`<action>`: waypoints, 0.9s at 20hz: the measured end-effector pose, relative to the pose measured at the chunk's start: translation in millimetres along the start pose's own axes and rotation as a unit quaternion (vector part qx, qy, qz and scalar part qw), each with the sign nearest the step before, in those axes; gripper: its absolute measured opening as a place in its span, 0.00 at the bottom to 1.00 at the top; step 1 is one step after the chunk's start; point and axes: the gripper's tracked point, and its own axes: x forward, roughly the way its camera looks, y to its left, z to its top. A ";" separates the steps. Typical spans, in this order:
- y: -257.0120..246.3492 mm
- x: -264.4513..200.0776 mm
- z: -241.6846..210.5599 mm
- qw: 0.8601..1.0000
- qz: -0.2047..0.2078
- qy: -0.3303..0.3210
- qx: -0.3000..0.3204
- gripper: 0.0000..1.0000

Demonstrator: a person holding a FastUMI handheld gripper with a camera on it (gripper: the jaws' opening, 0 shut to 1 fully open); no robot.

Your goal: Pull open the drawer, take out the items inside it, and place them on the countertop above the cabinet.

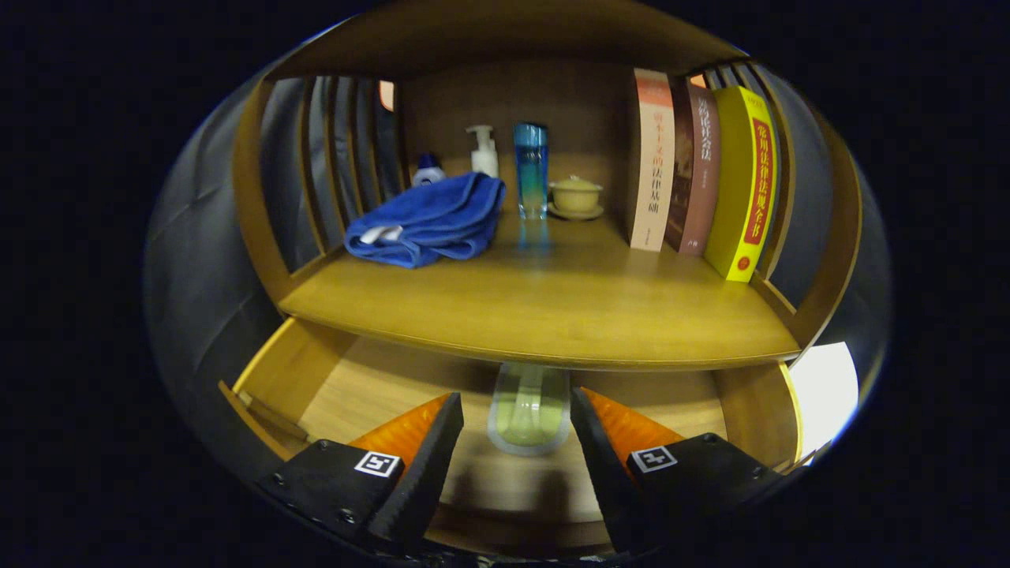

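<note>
The bench (552, 308) tops the cabinet, and just below its front edge the drawer (379, 394) stands pulled open. On the drawer floor lies a clear, greenish bottle (529, 414), its long axis running from the tongs back under the bench. The tongs (517, 442) are spread wide and pinching nothing; the bottle's near end sits between their tips and just ahead. Its far end is cut off by the bench edge, so whether a cap or neck lies there is hard to tell.
</note>
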 end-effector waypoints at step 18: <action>-15.6 51.9 -37.4 0.995 -0.044 0.081 0.027 0.32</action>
